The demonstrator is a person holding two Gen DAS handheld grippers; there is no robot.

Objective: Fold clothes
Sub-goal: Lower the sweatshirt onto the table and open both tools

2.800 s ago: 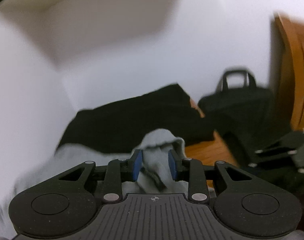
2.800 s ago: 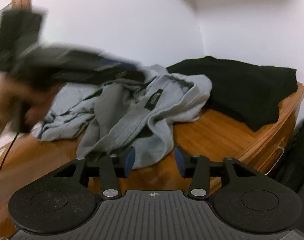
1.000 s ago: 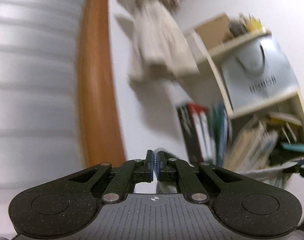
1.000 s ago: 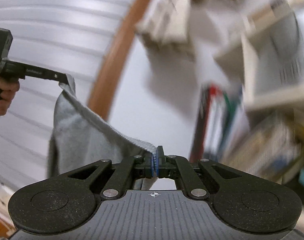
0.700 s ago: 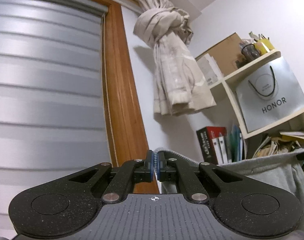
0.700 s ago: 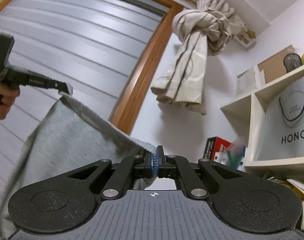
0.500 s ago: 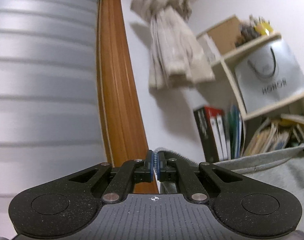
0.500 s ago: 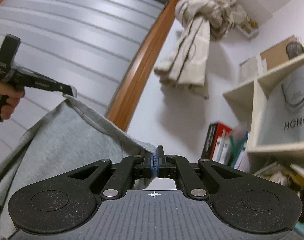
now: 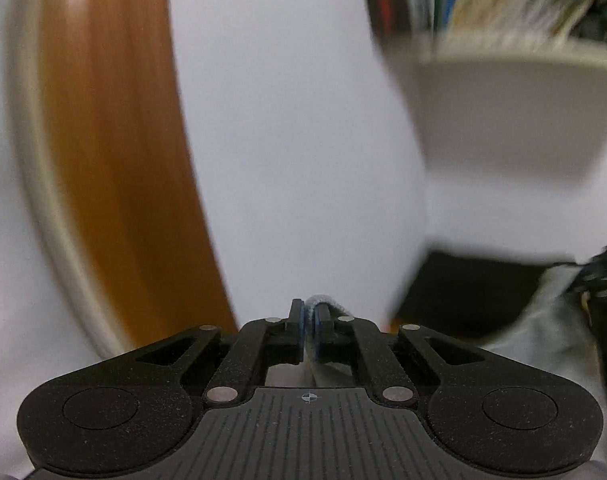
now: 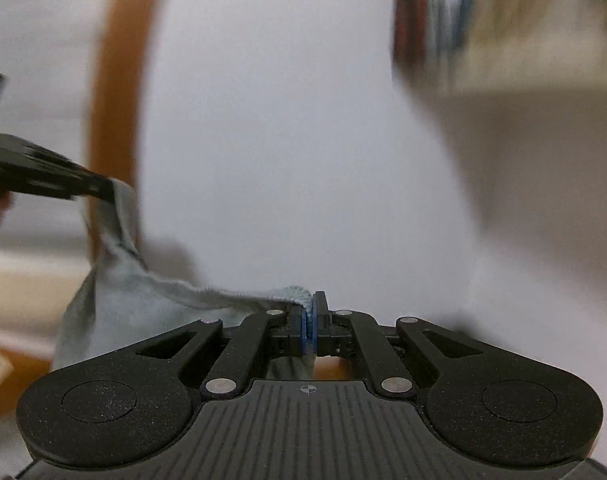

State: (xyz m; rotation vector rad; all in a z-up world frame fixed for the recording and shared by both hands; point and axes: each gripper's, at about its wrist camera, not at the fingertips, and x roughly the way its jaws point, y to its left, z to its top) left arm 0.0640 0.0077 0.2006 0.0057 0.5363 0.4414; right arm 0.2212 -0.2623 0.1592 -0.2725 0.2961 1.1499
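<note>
Two blurred frames, no legible writing. White wall point(image 10: 263, 140) fills both views; curved orange-brown wooden frame point(image 9: 115, 160) left of it, shelf point(image 9: 503, 92) of smeared book spines to its right. Grey knit garment point(image 10: 135, 296), soft, ribbed-edged, hangs before the wall, stretched between left gripper point(image 9: 309, 322) and right gripper point(image 10: 310, 320), each pinched closed on its hem.

White wall point(image 9: 295, 140), orange wooden frame point(image 9: 115, 160), blurred bookshelf point(image 9: 503, 60) upper right
</note>
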